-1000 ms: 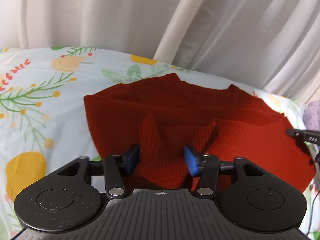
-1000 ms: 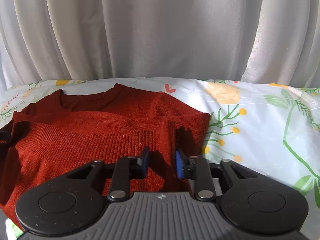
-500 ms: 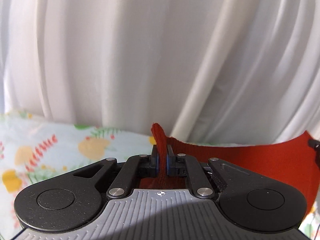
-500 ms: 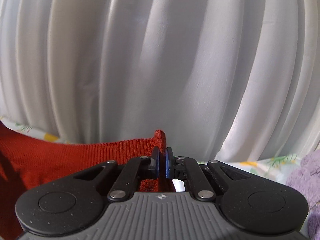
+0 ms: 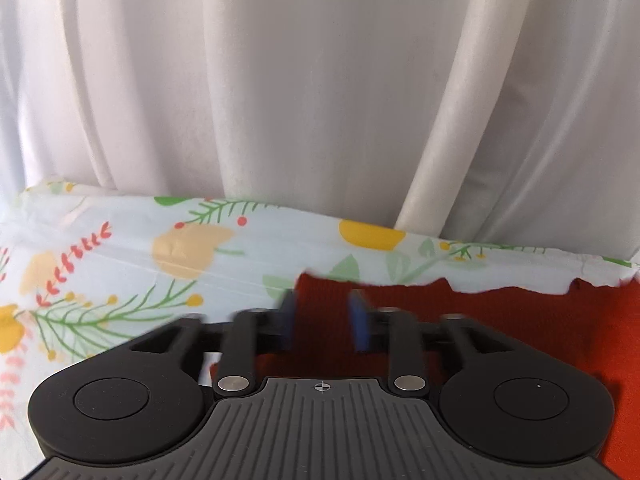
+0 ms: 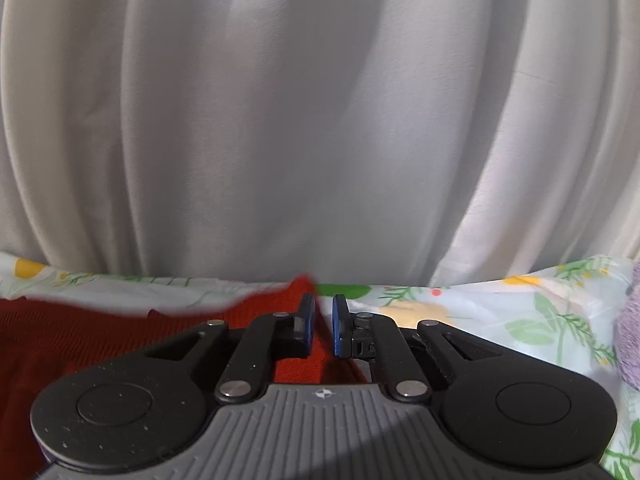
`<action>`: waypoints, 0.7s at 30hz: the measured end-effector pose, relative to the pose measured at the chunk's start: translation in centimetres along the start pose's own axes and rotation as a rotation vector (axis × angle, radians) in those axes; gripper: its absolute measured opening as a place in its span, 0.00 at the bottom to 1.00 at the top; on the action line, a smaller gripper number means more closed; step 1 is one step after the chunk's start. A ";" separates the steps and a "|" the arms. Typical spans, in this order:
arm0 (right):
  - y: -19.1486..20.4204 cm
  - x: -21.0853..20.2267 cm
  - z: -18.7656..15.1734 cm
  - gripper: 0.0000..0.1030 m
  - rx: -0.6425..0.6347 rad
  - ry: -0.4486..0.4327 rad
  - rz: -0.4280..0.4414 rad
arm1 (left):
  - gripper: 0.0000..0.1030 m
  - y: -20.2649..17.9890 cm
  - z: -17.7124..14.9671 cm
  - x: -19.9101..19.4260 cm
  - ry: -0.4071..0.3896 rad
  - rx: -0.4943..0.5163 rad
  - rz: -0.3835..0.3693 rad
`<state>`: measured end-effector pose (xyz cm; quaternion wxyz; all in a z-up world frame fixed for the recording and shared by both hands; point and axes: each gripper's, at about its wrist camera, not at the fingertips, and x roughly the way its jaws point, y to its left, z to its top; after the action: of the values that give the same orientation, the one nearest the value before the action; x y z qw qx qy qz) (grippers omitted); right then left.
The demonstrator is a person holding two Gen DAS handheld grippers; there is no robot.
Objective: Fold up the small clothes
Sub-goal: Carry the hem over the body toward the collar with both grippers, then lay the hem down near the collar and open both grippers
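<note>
1. we have one red knit sweater (image 5: pixel 500 320) lying on the floral sheet (image 5: pixel 120 264), its far edge just short of the white curtain (image 5: pixel 320 80).
2. left gripper (image 5: pixel 322 322): jaws opening, blue pads spread, sweater fabric between them but not pinched.
3. right gripper (image 6: pixel 322 326): jaws opening a little, a narrow gap between the pads, the sweater's corner (image 6: pixel 302 286) in that gap; pads do not look pressed on it.
4. step in hand, we judge: dropping the folded-over edge. do it well by letting both corners go level so the fold lands flat, then pulling back without dragging the knit.
5. count: one sweater, two grippers, one curtain, one sheet, one purple fuzzy item (image 6: pixel 630 340) at the right edge.
</note>
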<state>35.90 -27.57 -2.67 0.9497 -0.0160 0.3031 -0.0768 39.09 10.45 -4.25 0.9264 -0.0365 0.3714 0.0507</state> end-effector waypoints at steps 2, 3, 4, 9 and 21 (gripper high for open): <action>-0.3 -0.9 -0.1 0.19 0.057 -0.026 -0.010 | 0.70 -0.7 -0.3 -1.1 -0.034 -0.008 -0.019; -0.3 -1.3 -0.1 0.22 0.094 -0.035 0.022 | 0.73 -1.3 -0.3 -1.5 -0.042 -0.010 -0.050; 0.3 -2.1 -0.7 0.24 0.128 -0.029 0.074 | 0.85 -1.9 -0.3 -1.8 -0.040 -0.015 -0.084; 4.1 -1.2 -2.8 0.39 0.297 0.104 0.521 | 0.96 -5.6 -1.2 -0.5 -0.038 -0.042 -0.176; 1.1 3.1 -4.4 0.50 0.124 0.065 0.330 | 0.98 -5.4 -3.4 3.8 -0.041 -0.042 -0.073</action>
<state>35.99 -26.94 -8.10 0.9383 0.0948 0.3271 0.0610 40.13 5.04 -9.13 0.9341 -0.0686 0.3495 0.0252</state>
